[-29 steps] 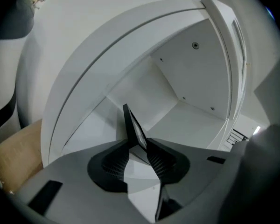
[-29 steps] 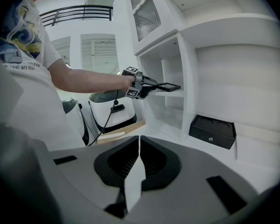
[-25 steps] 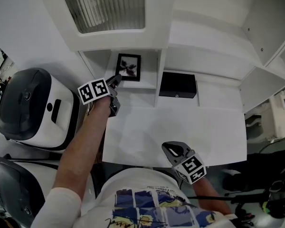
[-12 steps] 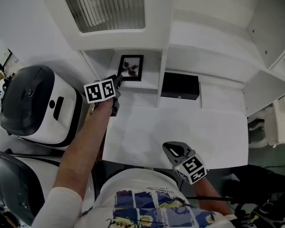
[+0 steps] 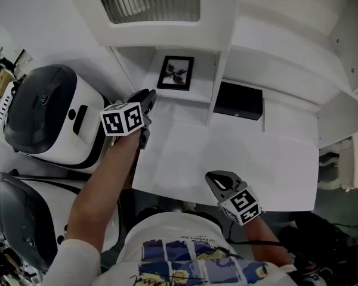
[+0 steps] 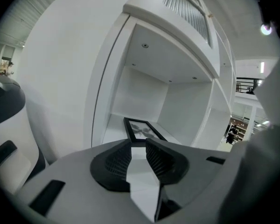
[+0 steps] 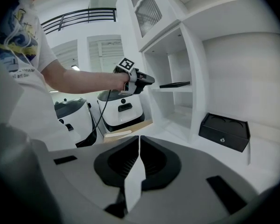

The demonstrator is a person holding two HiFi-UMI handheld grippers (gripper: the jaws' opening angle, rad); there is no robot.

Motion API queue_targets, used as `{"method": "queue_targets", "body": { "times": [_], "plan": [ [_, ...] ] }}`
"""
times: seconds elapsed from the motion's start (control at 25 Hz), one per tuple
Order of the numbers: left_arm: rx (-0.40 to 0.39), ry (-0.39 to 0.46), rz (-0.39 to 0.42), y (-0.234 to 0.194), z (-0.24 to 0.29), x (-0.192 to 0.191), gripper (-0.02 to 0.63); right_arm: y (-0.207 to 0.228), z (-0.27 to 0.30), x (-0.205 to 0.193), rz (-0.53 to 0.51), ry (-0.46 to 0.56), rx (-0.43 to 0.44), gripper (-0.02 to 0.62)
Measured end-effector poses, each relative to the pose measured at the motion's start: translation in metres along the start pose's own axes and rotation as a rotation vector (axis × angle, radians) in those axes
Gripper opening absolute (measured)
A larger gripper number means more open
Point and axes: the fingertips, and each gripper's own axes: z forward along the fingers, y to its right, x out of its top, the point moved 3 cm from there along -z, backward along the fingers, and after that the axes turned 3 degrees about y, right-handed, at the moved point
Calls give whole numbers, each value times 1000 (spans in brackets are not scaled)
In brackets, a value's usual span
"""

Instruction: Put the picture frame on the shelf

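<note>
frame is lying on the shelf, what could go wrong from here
1. The left gripper, jaws closing on nothing, hangs just in front of the shelf; a forward nudge might shove the flat-lying picture frame.
2. That arm runs close beside the white machine; a careless pull-back might bump it.

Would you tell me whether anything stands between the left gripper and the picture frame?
Nothing visible does. The picture frame lies flat on the shelf, and the left gripper is just in front of it, its jaws closing with nothing between them.

Black box (image 5: 238,100); grey-lidded white machines (image 5: 45,115) stand at left
</note>
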Motion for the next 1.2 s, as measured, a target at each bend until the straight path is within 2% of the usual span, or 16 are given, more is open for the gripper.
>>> {"method": "queue_targets", "body": {
  "times": [0.16,0.44,0.84,1.04,1.2],
  "plan": [
    [-34,37,-5,5,-40,-6,78,-9,6,2,-12,-4,-1,31],
    [-120,46,-14,8,-117,-29,40,-45,13,16,-49,14,-29,32],
    [-319,-18,62,28,-228,-77,14,-131,27,23,-71,16,-70,31],
    [-425,-49,64,36,-285,-101,14,-174,26,22,-81,9,-104,29],
    [-475,-75,119,44,-328,-121,12,-207,21,15,-86,1,-128,28]
  ]
}}
